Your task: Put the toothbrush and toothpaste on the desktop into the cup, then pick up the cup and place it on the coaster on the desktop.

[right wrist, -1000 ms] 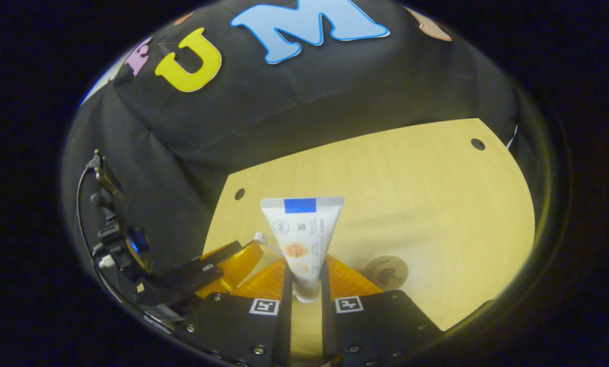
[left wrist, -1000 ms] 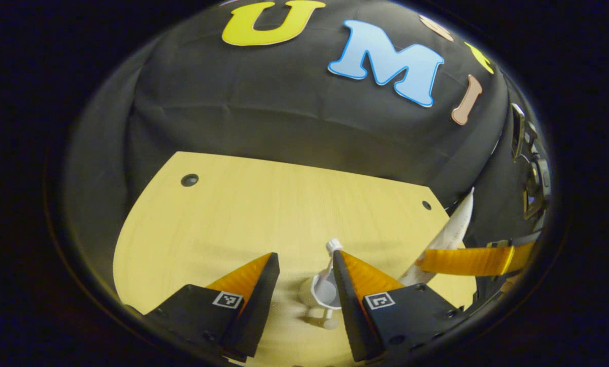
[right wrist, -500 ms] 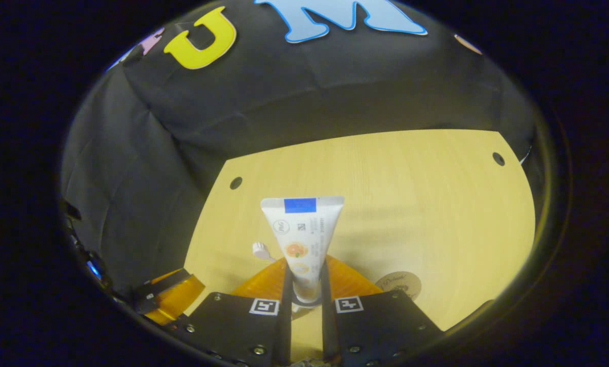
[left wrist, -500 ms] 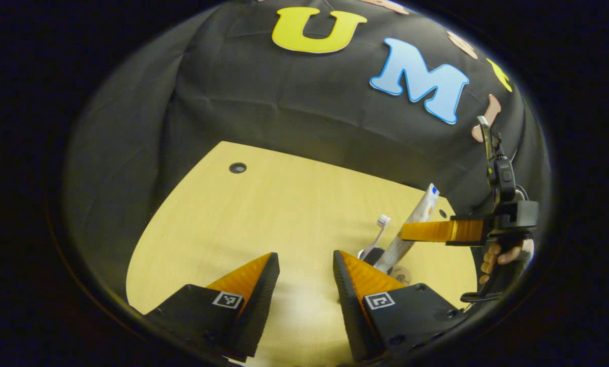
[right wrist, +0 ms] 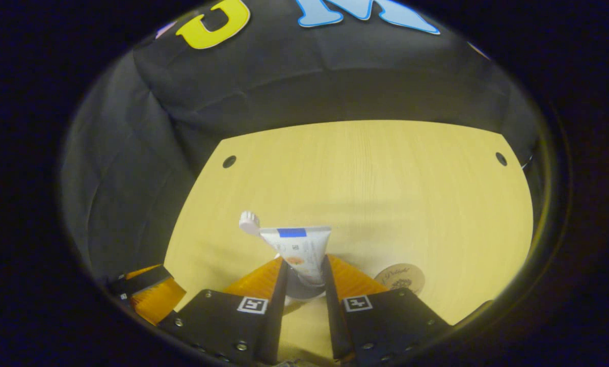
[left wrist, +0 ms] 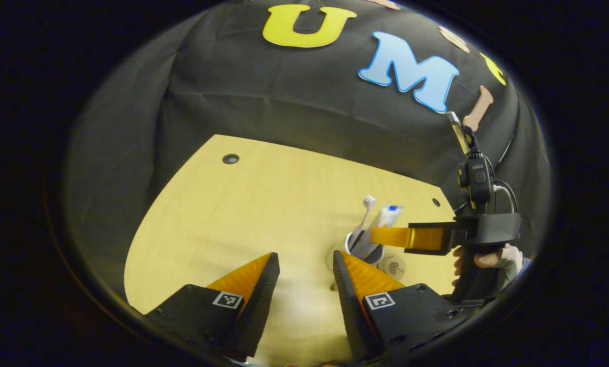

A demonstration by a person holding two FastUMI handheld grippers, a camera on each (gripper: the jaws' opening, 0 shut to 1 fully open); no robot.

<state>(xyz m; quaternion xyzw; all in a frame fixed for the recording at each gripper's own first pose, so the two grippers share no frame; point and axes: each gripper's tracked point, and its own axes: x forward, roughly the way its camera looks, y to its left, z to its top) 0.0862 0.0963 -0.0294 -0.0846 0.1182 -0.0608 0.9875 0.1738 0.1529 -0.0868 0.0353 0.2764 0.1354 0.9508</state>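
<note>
Toothpaste in a white, flat-ended plastic tube with a blue band point(right wrist: 300, 248) stood tilted inside the small white cup point(left wrist: 364, 251), cap end down, its long axis running up and away from the right gripper point(right wrist: 301, 278) along the line of that gripper's fingers. Beside it in the same cup leaned the white toothbrush point(left wrist: 364, 216), bristle head uppermost. The right gripper's fingers flanked the lower part of the tube just above the cup's rim; they stood close on either side, but whether both still pressed on it I could not tell. The left gripper point(left wrist: 304, 270) hung with its jaws spread and nothing between them, the cup lying just beyond and to the side of its right finger. The round brown coaster point(right wrist: 399, 279) lay flat on the pale yellow wooden desktop point(right wrist: 375, 173), just beside the cup, on the side towards the hand point(left wrist: 487, 257) that held the right gripper. By my judgement the filling was done or all but done, and the right gripper, directly over the cup and nearer the coaster, was better placed for the short sideways carry.
</note>
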